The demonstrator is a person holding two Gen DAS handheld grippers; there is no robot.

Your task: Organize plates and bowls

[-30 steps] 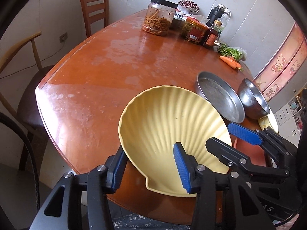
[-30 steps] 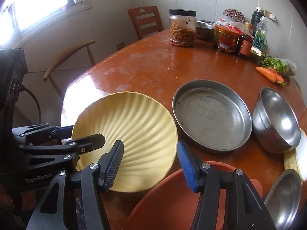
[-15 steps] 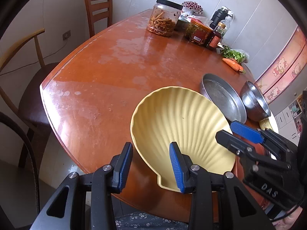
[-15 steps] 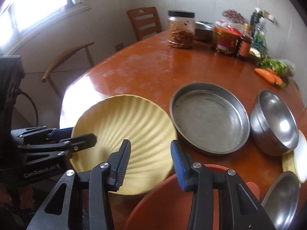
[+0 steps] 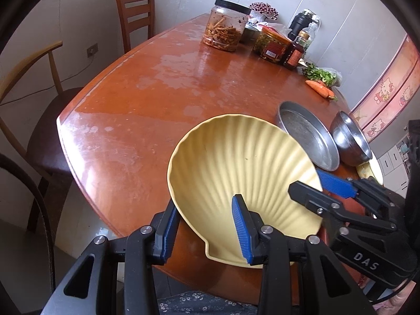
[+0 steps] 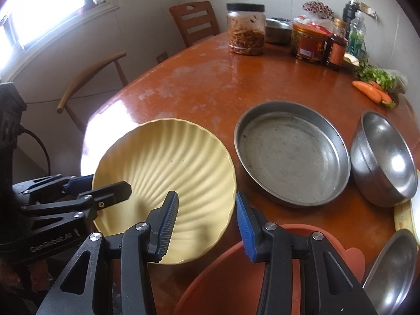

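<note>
A yellow shell-shaped plate (image 5: 236, 165) (image 6: 168, 168) sits at the near edge of the brown table (image 5: 157, 99), with both grippers on it. My left gripper (image 5: 204, 204) (image 6: 109, 183) is shut on the plate's near-left rim, one pad inside the dish and one outside. My right gripper (image 6: 206, 195) (image 5: 305, 181) is shut on the opposite rim in the same way. Whether the plate rests on the table or hangs just above it, I cannot tell. To the right are a round steel pan (image 6: 291, 155) (image 5: 307, 141) and a steel bowl (image 6: 386, 157) (image 5: 351, 139).
A red basin (image 6: 223, 275) lies under my right gripper. A steel dish (image 6: 393, 270) and a pale plate (image 6: 404, 218) sit at the right edge. Jars (image 6: 246, 31), bottles (image 6: 336, 44) and carrots (image 6: 370, 92) line the far side. Chairs (image 5: 134, 15) stand to the left.
Both pairs of jaws have narrowed from a wider gap onto the yellow plate's rim. The plate now sits slightly further right in the left wrist view.
</note>
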